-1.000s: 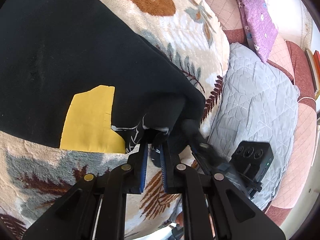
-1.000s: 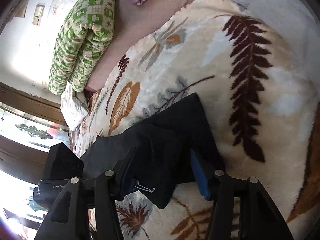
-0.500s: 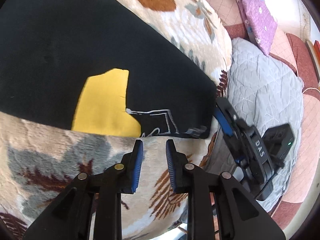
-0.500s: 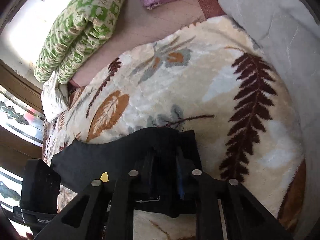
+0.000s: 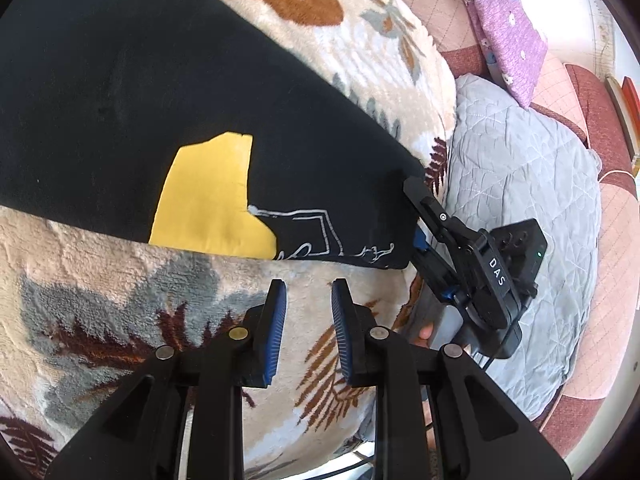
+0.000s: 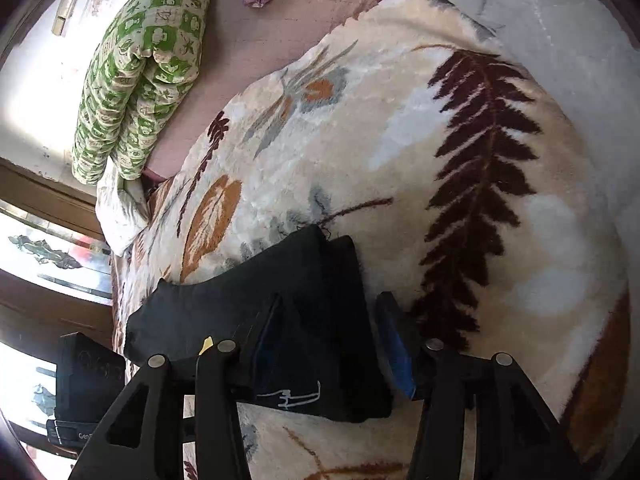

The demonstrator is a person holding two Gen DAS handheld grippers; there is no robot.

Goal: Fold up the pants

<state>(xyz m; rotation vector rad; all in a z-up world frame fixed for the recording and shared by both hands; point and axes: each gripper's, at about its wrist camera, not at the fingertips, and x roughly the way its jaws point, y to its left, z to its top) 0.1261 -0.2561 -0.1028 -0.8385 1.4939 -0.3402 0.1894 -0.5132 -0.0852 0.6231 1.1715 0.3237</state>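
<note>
**A:** Black pants lie flat on a leaf-print fleece blanket spread over a bed, yellow patch and white line drawing facing up. What has changed in the last second?

**B:** A second ago the left claw was pinching the near hem and the cloth was bunched at its tips. Half a second ago it had let go. Now it hangs over bare blanket just short of the hem, its blue pads a modest gap apart with nothing between them, touching no cloth.

**A:** And the right claw?

**B:** Seen from the left wrist, it sits at the far corner of the folded edge. Its own camera shows its pads spread wide, the corner of the pants lying between them. Half a second ago those pads were pressed onto that corner, so the release appears to have just happened. Whether either pad touches the fabric now, I cannot tell.

**A:** What does that mean for the fold?

**B:** In my judgement one fold has just been laid down: the edge looks straight, and two layers show at the corner in the right wrist view. Both claws being free suggests the next step is a fresh grip for another fold, or smoothing.

**A:** Anything else in frame?

**B:** A grey quilted cushion beside the blanket, a purple pillow farther off, and a green patterned quilt rolled up at the far side.
</note>
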